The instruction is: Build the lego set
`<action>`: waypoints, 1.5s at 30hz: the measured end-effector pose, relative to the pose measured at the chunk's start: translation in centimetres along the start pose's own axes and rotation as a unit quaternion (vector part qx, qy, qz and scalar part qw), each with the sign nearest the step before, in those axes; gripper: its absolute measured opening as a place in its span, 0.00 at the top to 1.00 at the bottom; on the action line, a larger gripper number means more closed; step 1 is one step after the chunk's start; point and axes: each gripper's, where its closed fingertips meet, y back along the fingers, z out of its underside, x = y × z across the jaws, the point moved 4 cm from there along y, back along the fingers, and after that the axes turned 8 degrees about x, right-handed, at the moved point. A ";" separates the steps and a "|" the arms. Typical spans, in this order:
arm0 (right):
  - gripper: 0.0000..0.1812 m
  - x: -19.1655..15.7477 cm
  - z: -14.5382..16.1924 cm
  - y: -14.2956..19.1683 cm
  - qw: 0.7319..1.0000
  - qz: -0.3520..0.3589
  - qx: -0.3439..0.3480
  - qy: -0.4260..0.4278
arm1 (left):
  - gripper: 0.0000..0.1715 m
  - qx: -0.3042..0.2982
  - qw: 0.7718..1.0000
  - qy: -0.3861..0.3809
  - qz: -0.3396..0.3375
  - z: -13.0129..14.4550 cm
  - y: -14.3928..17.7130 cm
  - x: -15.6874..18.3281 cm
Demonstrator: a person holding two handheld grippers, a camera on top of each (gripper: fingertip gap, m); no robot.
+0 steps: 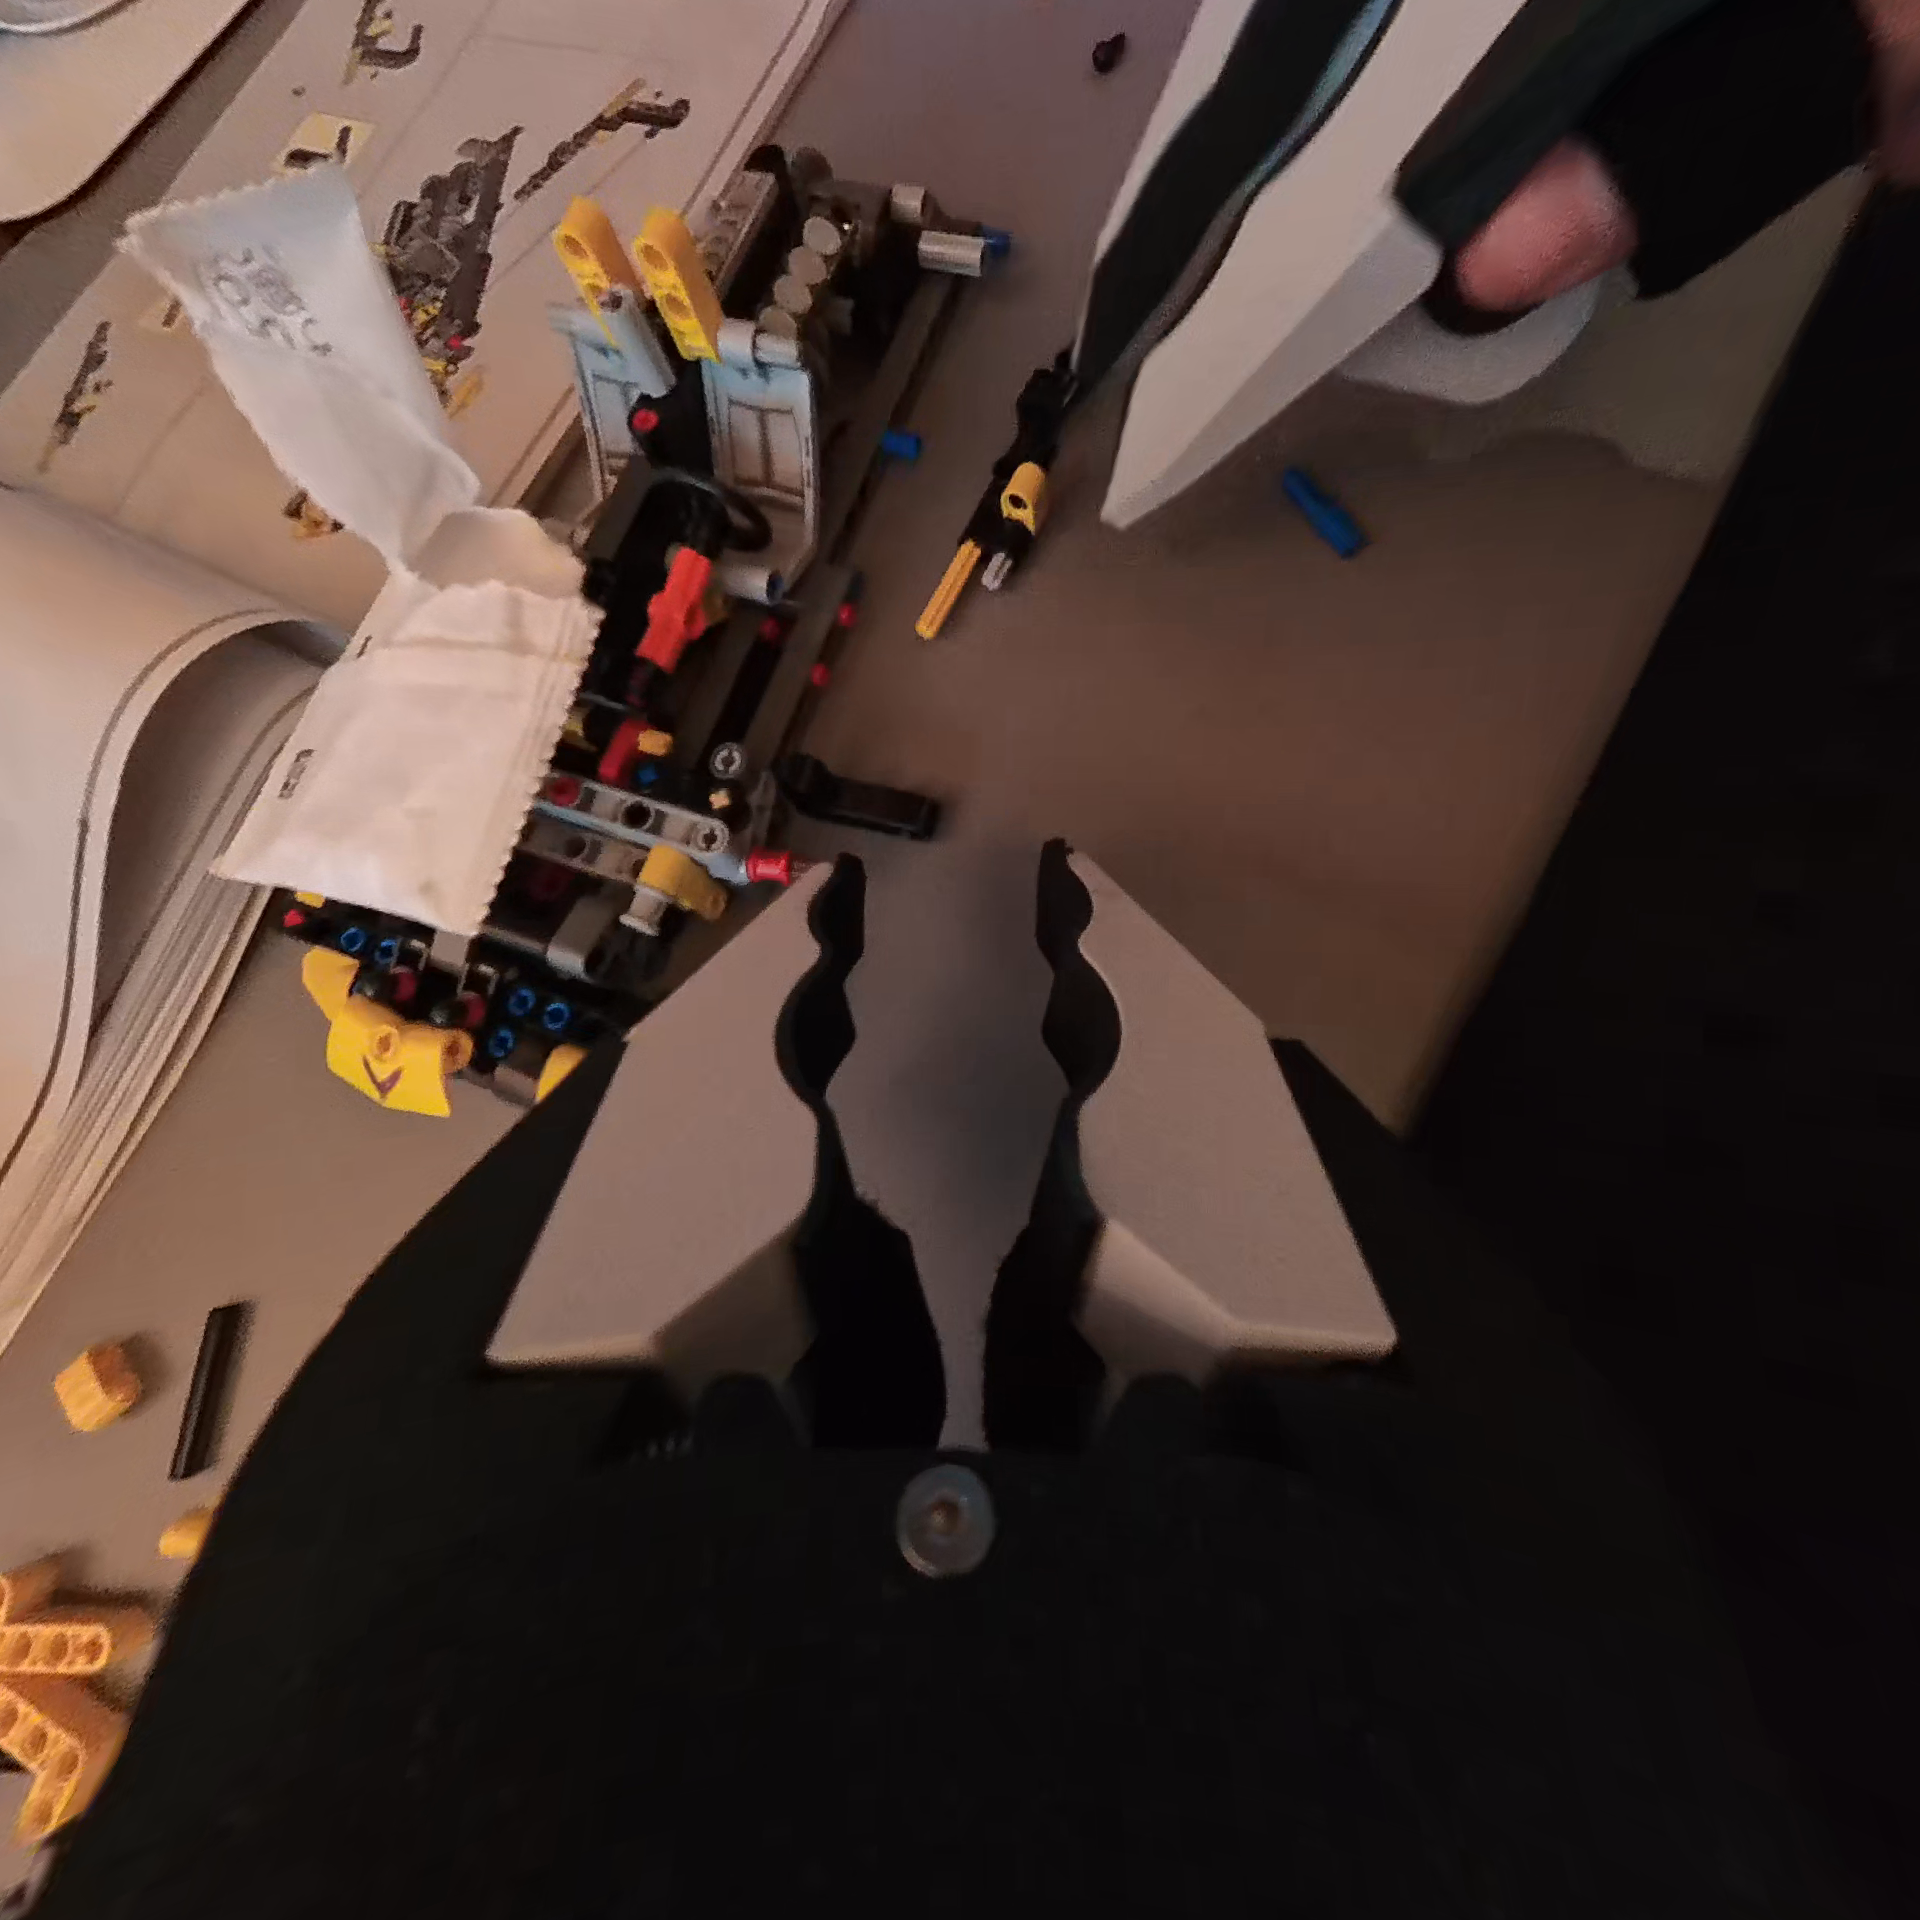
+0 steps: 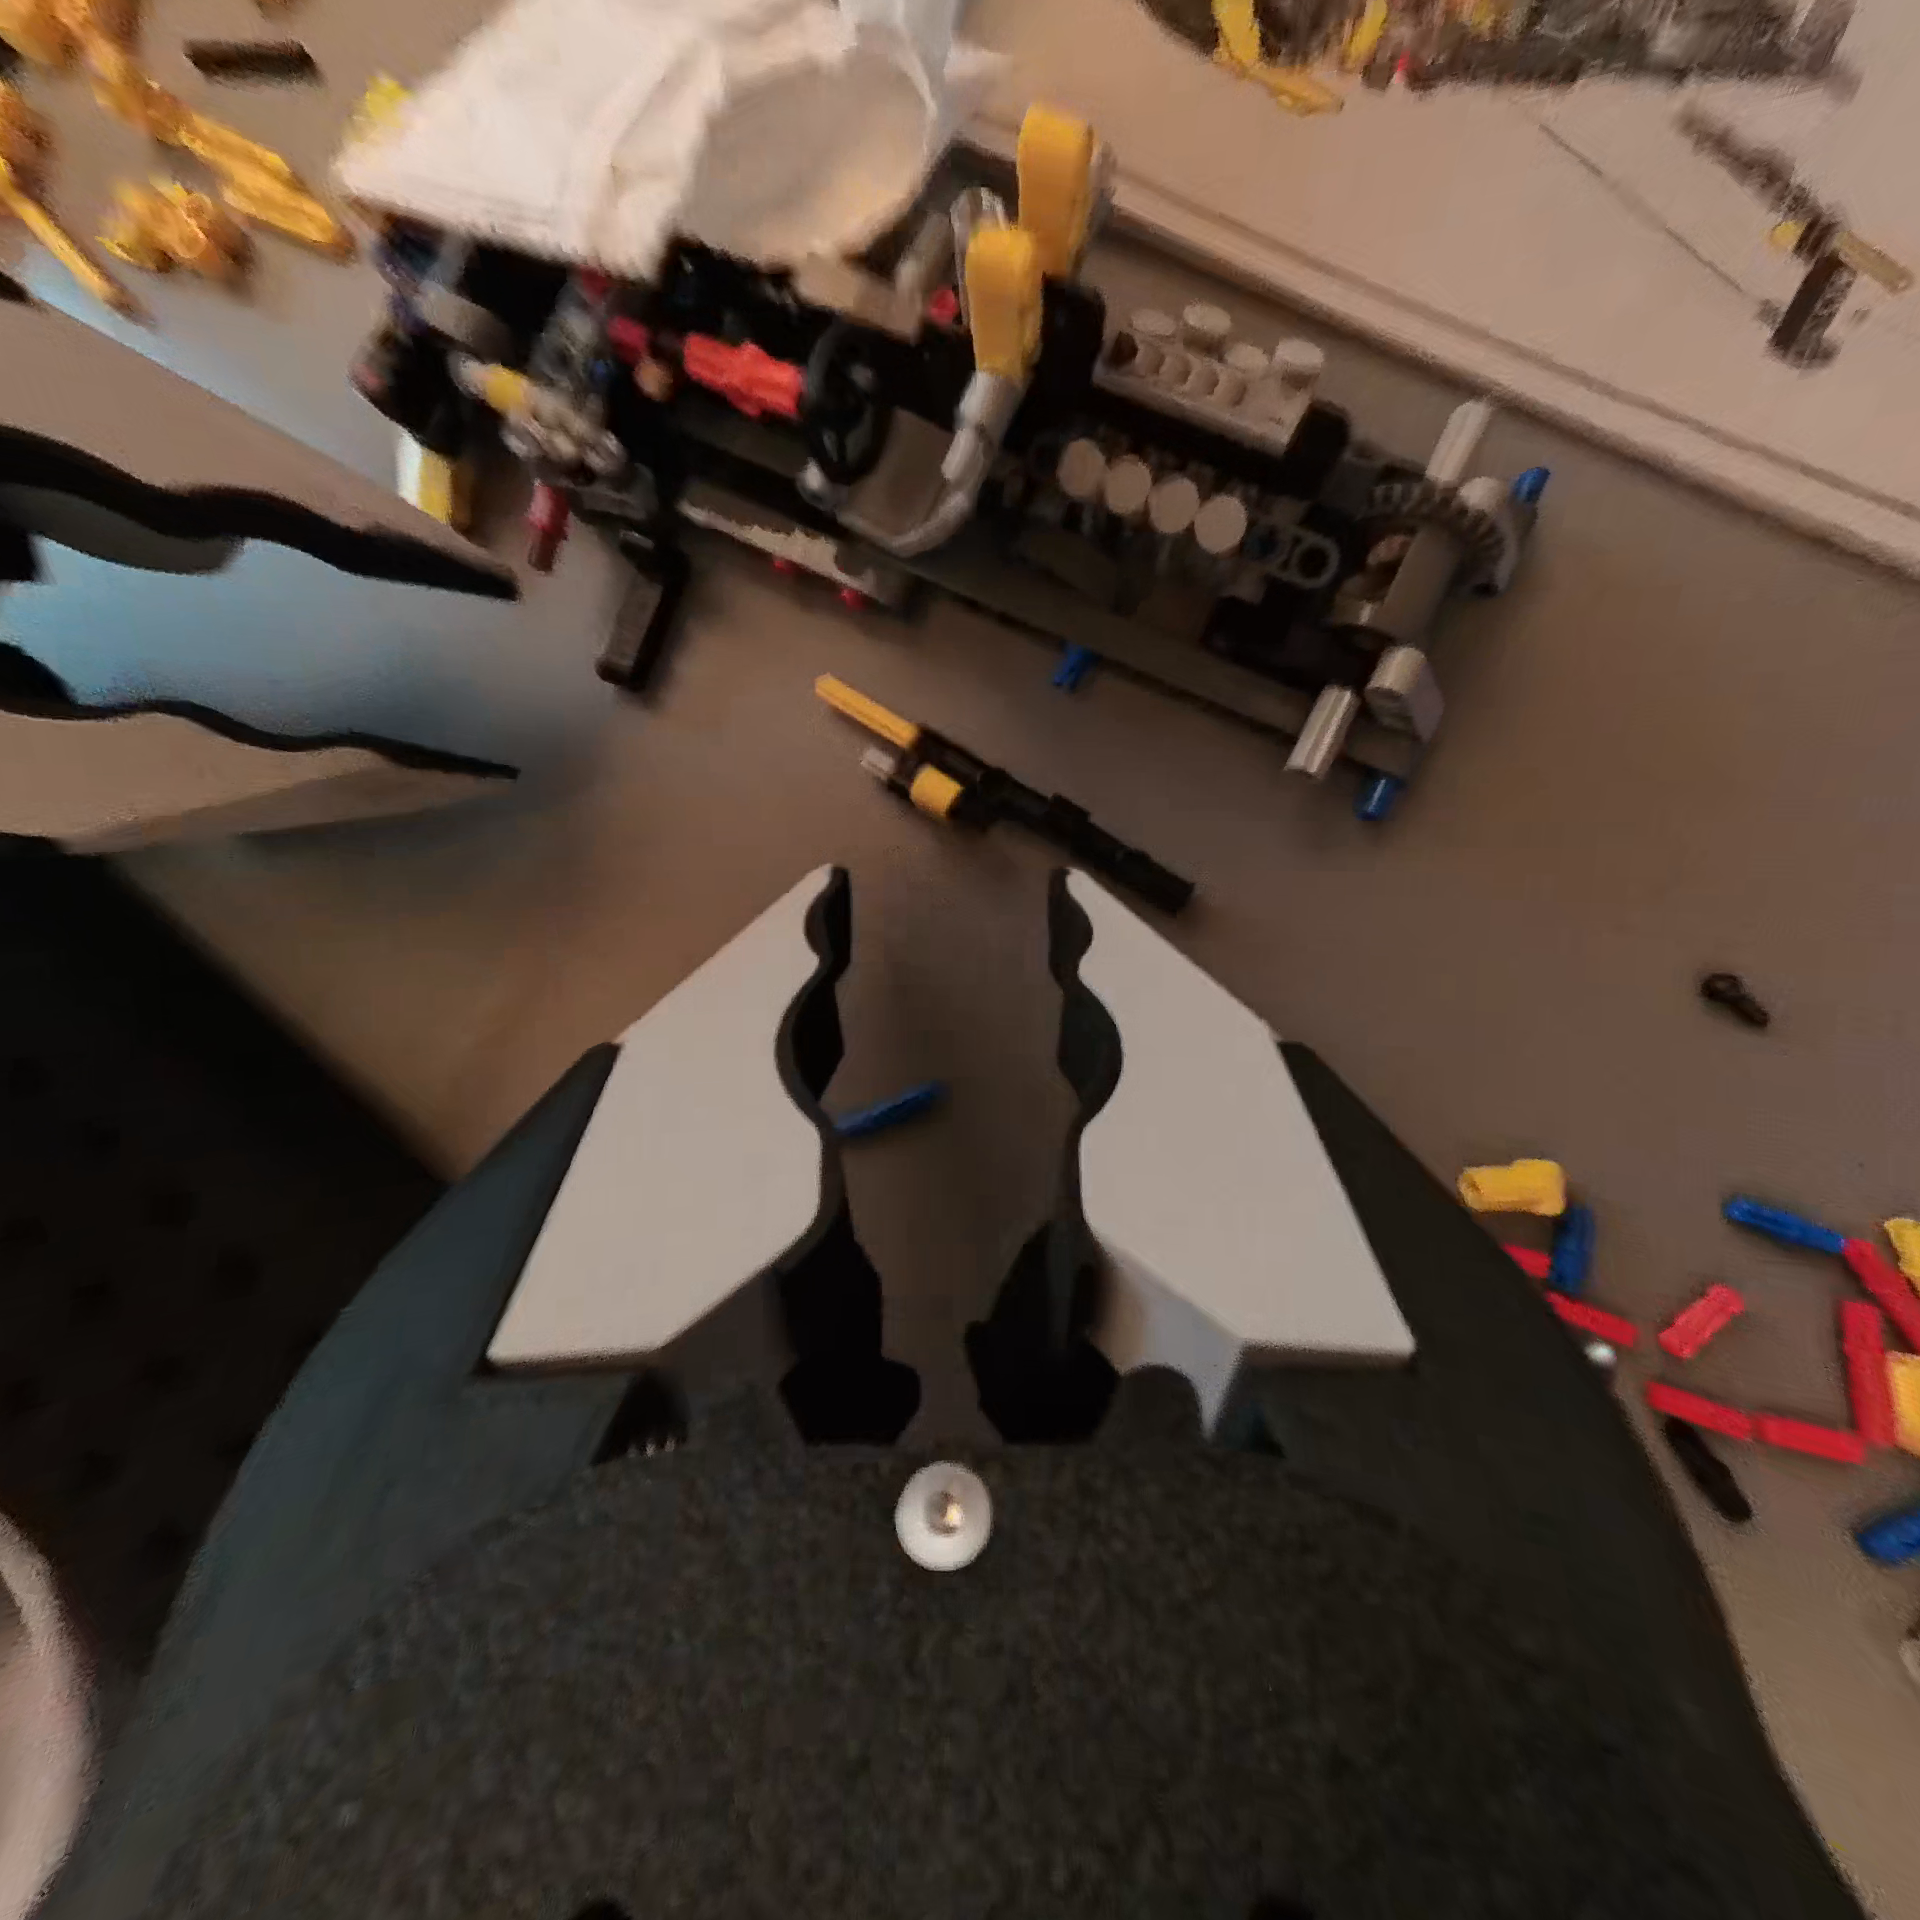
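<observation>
The long dark lego chassis (image 1: 727,582) with red, yellow and grey parts lies on the tan table; it also shows in the right wrist view (image 2: 1039,468). A crumpled white paper bag (image 1: 395,665) rests on one end of it. A small black and yellow sub-assembly (image 1: 1003,520) lies loose beside the chassis, just ahead of my right gripper (image 2: 945,888), which is open and empty above a blue pin (image 2: 888,1110). My left gripper (image 1: 951,862) is open and empty, near the chassis end and a black piece (image 1: 873,805).
The open instruction booklet (image 1: 125,727) lies beyond the chassis. Yellow beams (image 1: 52,1683) are heaped at one side, red and blue pins (image 2: 1766,1351) at the other. A lone black pin (image 2: 1733,1000) lies apart. The table edge drops to a dark area (image 1: 1714,935).
</observation>
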 end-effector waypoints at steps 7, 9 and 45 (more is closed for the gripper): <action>0.85 -6.6 -2.2 -4.1 0.992 -0.115 0.041 0.036 | 0.82 0.027 0.999 0.025 -0.009 1.1 2.9 -1.5; 0.85 -6.6 -2.2 -5.2 0.994 -0.092 0.036 0.042 | 0.82 0.035 0.999 0.032 -0.015 1.1 3.8 -1.9; 0.97 -6.7 -5.8 1.5 0.747 -0.524 0.123 -0.390 | 0.94 0.164 0.748 -0.573 -0.292 -5.7 3.5 -0.2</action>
